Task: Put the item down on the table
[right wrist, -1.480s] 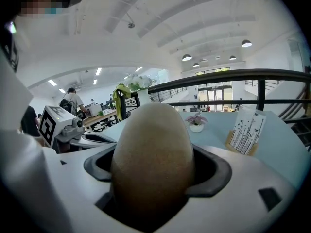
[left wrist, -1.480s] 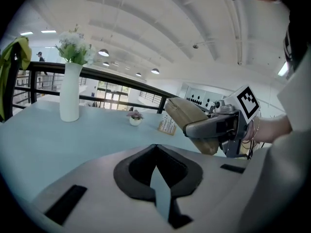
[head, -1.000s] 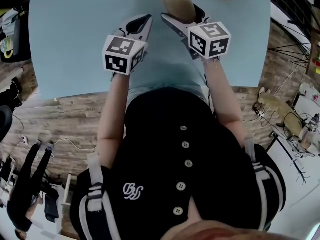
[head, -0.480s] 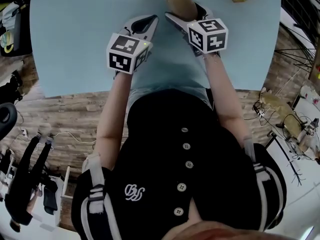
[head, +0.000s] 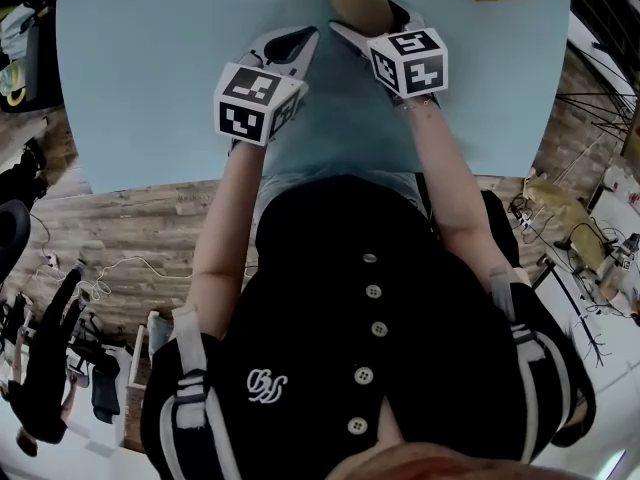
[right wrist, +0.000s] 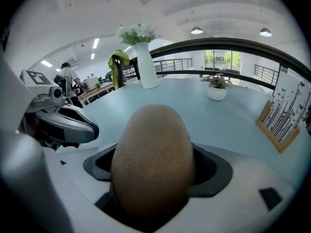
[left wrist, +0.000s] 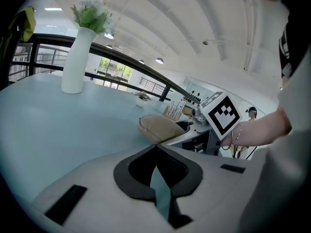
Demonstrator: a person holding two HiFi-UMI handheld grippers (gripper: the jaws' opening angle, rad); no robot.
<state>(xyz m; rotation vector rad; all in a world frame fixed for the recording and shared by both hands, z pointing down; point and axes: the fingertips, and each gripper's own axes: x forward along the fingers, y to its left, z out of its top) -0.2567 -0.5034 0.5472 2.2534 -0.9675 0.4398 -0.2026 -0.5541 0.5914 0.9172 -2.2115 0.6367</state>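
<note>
Right tongs point(head: 368, 18): pinched on the brown item point(head: 358, 3), which is held between the jaws.
Left tongs point(left wrist: 156, 152): pressed together, nothing held, kept just beside.
Place: near the desk's point(head: 150, 68) far edge.
Change: the brown item has been moved slightly farther out.
Meaning: it is likely not put down yet.

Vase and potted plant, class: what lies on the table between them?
Nothing; the right gripper view shows only bare table between the vase and the potted plant.
</note>
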